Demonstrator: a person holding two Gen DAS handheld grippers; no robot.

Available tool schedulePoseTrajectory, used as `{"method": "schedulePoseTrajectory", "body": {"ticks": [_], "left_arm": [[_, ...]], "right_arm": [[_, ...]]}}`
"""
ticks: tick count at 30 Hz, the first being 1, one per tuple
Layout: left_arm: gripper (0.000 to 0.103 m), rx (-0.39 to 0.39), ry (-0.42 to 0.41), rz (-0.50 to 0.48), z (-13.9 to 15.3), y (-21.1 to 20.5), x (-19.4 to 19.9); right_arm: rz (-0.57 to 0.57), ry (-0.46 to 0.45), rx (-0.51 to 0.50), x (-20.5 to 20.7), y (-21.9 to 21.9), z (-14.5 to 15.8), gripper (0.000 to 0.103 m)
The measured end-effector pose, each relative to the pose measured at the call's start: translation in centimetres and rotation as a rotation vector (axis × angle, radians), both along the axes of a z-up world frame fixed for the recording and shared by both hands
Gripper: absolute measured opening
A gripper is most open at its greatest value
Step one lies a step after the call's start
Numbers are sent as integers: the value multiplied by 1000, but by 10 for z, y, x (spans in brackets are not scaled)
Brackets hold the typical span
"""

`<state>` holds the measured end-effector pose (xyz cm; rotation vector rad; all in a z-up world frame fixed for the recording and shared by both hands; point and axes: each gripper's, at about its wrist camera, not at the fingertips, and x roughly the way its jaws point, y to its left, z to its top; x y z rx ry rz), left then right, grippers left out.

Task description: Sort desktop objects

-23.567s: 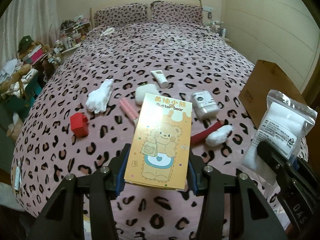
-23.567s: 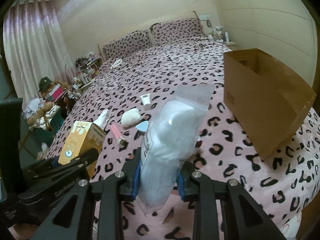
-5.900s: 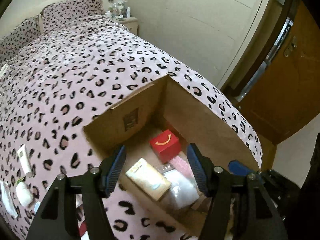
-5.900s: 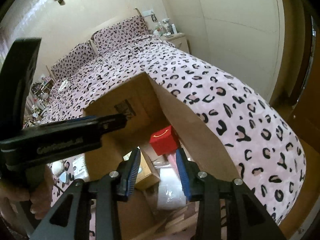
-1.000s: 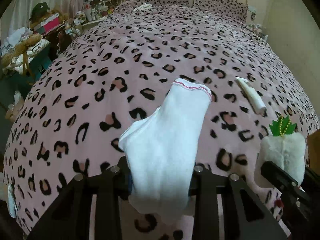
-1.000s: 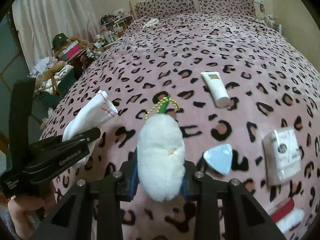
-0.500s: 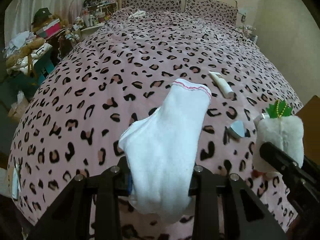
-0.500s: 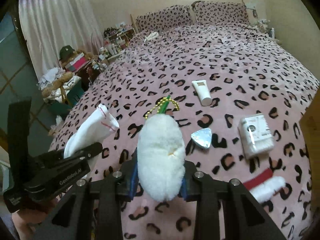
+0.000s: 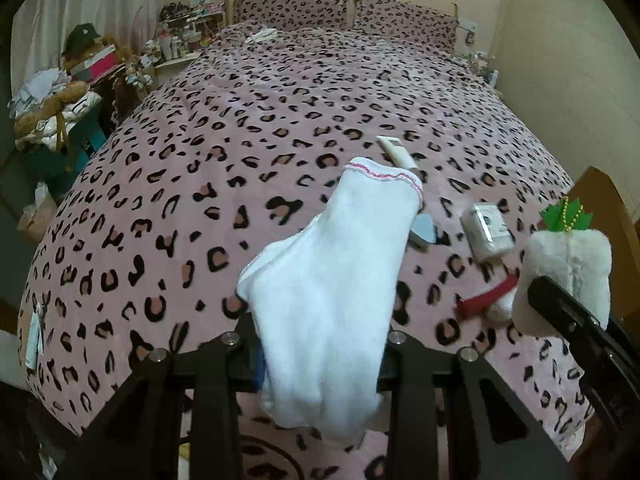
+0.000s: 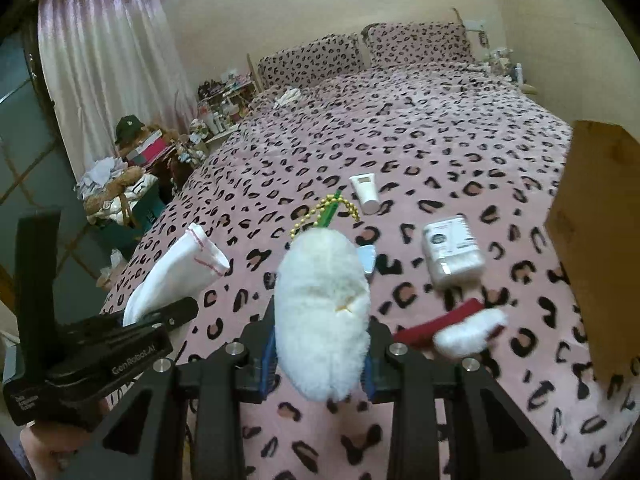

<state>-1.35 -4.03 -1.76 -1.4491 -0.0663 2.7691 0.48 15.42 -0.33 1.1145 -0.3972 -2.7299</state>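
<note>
Between the pads of our left claw [image 9: 320, 364] hangs a white sock [image 9: 336, 280], limp and light, pinched near its toe. Our right claw [image 10: 318, 364] is clamped on a soft plush radish [image 10: 322, 316]. Both squash easily; the cardboard box [image 10: 600, 240] stands right of it.

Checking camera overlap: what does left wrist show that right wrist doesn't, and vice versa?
Left wrist only: the left tool head-on, shut on the white sock; the plush's green leaf top.

Right wrist only: the right tool head-on, shut on the white plush; the curtain; the hand under the left tool.

Both: leopard bedspread, white tube, white packet, red-and-white item, cardboard box.
</note>
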Motion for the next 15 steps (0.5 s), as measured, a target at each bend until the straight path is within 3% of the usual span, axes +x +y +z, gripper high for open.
{"method": "schedulePoseTrajectory", "body": {"ticks": [15], "left_arm": [[34, 18, 19, -120, 24, 82, 23]], "right_arm": [[-122, 64, 29, 54, 67, 32, 33]]}}
